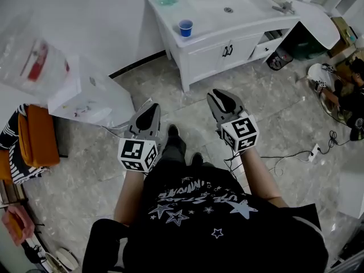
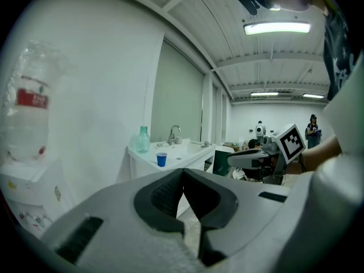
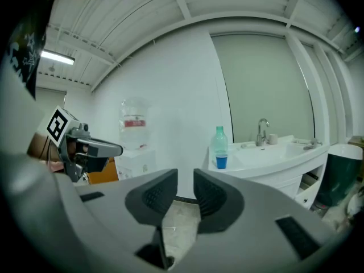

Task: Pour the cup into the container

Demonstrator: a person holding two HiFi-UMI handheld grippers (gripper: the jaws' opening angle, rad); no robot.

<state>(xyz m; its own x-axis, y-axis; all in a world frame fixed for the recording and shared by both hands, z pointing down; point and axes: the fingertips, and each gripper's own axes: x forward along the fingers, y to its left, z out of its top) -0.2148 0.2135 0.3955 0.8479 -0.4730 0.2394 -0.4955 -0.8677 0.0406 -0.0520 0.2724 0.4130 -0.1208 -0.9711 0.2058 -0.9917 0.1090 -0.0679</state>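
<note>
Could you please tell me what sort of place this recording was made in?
Probably a workroom or lab with a washroom corner rather than a home bathroom: there is a white vanity with a tap, a water dispenser stands nearby, and cables lie loose on the tiled floor.

Shirt (image 1: 199,209): black, short-sleeved, printed with pale blue and white stars and white lettering across the front.
Trousers (image 1: 173,152): dark grey.
Shoes (image 1: 172,131): black; only the toes show.
Left gripper (image 1: 153,107): light grey moulded shell tapering to a tip, with a dark rectangular slot on each side.
Left pads (image 2: 165,195): black, ribbed, set in curved dark surrounds.
Right gripper (image 1: 220,94): same light grey shell and dark slots.
Right pads (image 3: 154,197): black, finely ribbed faces.
Left marker cube (image 1: 136,154): white, with black square patterns on its faces.
Right marker cube (image 1: 242,132): white, with black square patterns.
</note>
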